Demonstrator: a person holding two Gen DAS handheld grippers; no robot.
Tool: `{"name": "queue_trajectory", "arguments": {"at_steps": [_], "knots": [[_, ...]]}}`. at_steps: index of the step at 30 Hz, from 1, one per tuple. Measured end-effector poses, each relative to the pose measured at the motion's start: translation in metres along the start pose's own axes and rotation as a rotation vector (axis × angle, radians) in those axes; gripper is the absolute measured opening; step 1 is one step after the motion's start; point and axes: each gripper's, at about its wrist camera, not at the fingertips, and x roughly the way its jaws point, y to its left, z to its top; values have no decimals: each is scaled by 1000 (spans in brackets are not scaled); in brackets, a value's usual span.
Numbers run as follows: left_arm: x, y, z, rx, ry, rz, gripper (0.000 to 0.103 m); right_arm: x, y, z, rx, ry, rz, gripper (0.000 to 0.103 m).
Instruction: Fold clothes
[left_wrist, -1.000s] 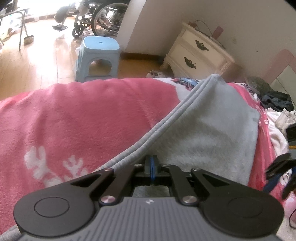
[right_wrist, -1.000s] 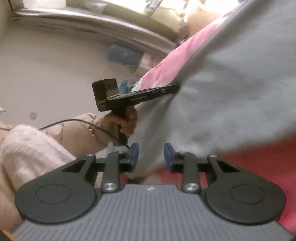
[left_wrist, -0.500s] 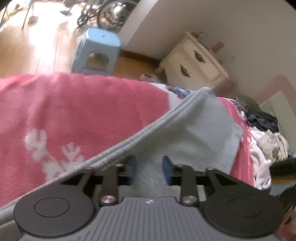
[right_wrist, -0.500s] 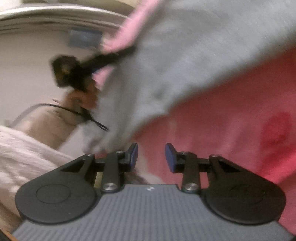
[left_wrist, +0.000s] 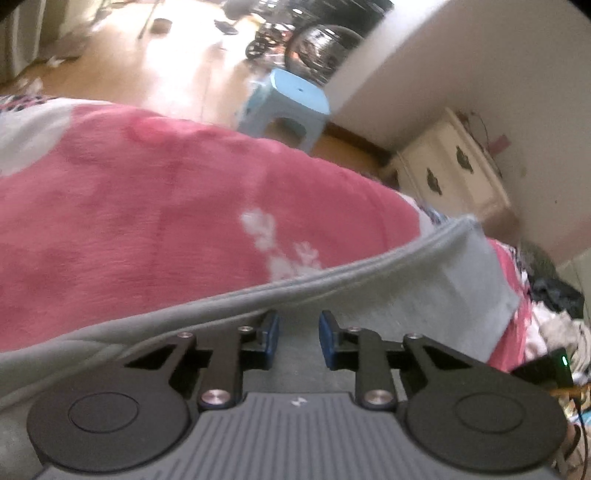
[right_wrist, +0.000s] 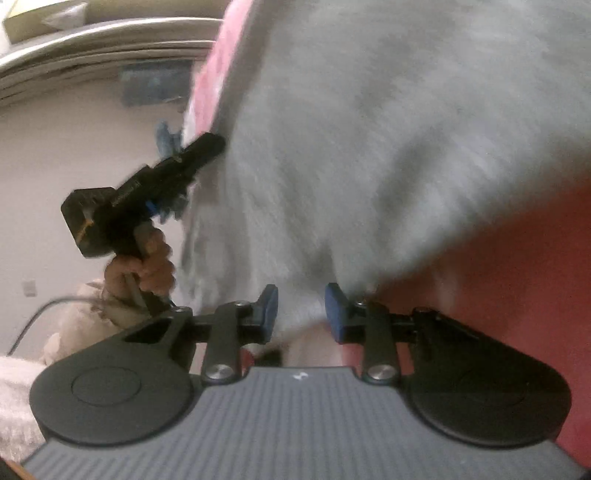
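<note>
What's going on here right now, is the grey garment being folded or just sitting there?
A person is folding a grey garment on a pink blanket, one handheld gripper in each hand. The left gripper sits over the garment's folded edge, its jaws closing with a gap between them and nothing pinched. The right gripper is at another edge; its jaws are closing too, with grey cloth between them but not yet clamped. Neither gripper holds the garment at this moment.
</note>
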Motion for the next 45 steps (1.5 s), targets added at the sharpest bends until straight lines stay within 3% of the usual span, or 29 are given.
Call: {"name": "queue_trajectory", "arguments": {"at_steps": [2, 5, 8, 10, 13, 19, 23, 24, 29, 34, 36, 41, 45], "knots": [[-5, 1, 0, 1, 0, 3, 31, -11, 9, -12, -42, 6, -110, 31], [-18, -1, -3, 16, -10, -3, 33, -34, 24, -25, -26, -41, -25, 32], [-33, -3, -12, 20, -15, -11, 33, -46, 49, -29, -58, -145, 129, 32], [-42, -3, -20, 24, -6, 3, 33, -38, 61, -27, -69, -180, 181, 32], [-56, 3, -35, 36, 21, 57, 33, -2, 65, -22, -24, -157, 225, 33], [-76, 44, -60, -97, -1, 168, 33, 65, 41, -43, 130, -29, 32, 28], [-100, 63, -72, -159, -44, 165, 32, 62, 61, -64, 61, 9, -112, 30], [-107, 65, -75, -161, -52, 162, 32, 64, 67, -66, 48, 1, -121, 31], [-132, 66, -89, -129, -70, 157, 36, 35, 82, -82, 2, -137, 86, 31], [-135, 81, -103, -175, -55, 192, 35, 61, 102, -63, -13, -178, 143, 31], [-139, 89, -105, -206, -67, 199, 35, 70, 90, -59, 20, -162, 133, 31], [-152, 106, -105, -270, -120, 221, 35, 102, 59, -67, 210, -42, -80, 29], [-164, 111, -98, -283, -171, 220, 35, 90, 61, -78, 212, -37, -87, 32]]}}
